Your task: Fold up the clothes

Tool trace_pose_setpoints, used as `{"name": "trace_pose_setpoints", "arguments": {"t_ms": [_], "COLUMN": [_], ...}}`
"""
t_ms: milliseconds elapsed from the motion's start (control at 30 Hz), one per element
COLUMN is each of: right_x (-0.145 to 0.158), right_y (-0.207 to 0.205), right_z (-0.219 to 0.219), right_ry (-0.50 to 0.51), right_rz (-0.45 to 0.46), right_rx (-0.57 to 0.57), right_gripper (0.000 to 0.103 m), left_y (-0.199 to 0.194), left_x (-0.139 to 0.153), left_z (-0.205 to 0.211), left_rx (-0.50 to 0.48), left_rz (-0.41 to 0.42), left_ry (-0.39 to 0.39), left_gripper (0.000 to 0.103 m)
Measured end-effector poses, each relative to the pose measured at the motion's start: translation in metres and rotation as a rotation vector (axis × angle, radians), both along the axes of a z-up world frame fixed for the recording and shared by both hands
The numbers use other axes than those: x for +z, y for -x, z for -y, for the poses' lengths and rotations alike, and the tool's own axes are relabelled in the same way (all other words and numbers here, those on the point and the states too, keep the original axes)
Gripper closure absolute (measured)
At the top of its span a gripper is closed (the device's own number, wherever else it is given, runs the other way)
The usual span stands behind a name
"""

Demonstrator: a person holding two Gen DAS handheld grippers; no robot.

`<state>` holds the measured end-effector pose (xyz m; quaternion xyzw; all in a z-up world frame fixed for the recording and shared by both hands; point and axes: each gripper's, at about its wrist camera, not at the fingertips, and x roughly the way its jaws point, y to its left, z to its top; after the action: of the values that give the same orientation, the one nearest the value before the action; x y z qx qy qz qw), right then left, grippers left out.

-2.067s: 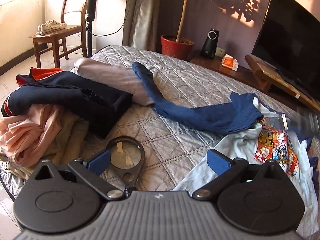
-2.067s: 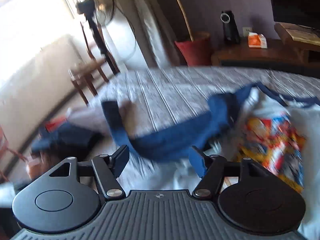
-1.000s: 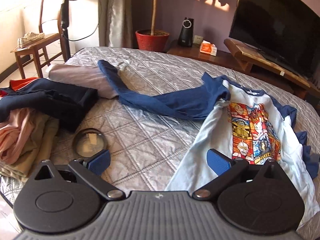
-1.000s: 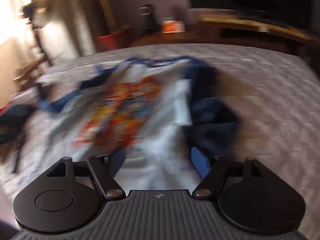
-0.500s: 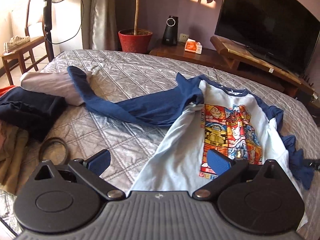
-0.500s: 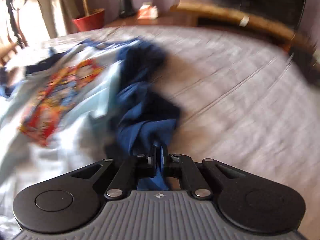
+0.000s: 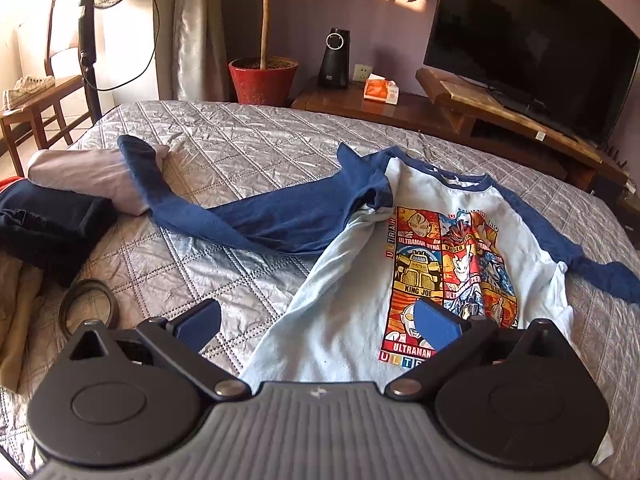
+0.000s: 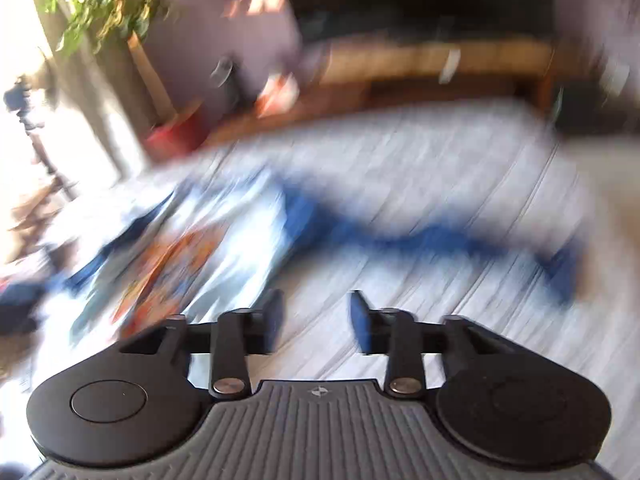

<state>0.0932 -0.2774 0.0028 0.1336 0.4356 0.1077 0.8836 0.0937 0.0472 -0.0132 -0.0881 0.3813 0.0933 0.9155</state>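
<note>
Fingers: left gripper (image 7: 316, 322) gaped wide, empty; right gripper (image 8: 316, 320) had just been opening, nothing between.
Shirt (image 7: 348, 300): flat on bed (image 7: 240, 148), one sleeve (image 7: 224, 216) stretched toward pile (image 7: 48, 216).

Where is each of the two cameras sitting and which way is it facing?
Left wrist: on the left gripper, angled down across the bed at the shirt and TV; its open fingers show.
Right wrist: on the right gripper, blurred, angled down over the bed toward the TV stand; its fingers, just opening, hold nothing.
Shared: shirt, bed, red plant pot.
</note>
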Motion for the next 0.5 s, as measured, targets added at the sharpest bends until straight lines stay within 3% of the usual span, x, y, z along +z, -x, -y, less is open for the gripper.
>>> {"name": "trace_pose_setpoints", "arguments": {"t_ms": [133,200,233,267,500], "right_x": [-0.051,-0.054,-0.052,-0.050,-0.031], "right_y": [0.029,0.038,0.041,0.044,0.083], "right_z": [-0.040,-0.056,-0.063,-0.066,-0.049], "right_ry": [-0.028,0.036,0.084,0.129,0.264], "right_rz": [-0.127,-0.102,-0.088,-0.095,-0.182], "right_rx": [0.101,0.130,0.149,0.183,0.290], "right_gripper": [0.057,0.058,0.073,0.103,0.103], "left_y": [-0.003,-0.005,-0.005,-0.006,-0.006], "left_x": [0.000,0.000,-0.001,-0.001,-0.001], "left_z": [0.001,0.001,0.000,0.000,0.001], "left_rx": [-0.018,-0.018,-0.015,-0.010,0.006], "left_rz": [-0.009,-0.012,-0.013,-0.013,-0.004], "left_ry": [-0.011,-0.021,-0.023,-0.020,0.019], "left_gripper": [0.001,0.001,0.001,0.001,0.001]}}
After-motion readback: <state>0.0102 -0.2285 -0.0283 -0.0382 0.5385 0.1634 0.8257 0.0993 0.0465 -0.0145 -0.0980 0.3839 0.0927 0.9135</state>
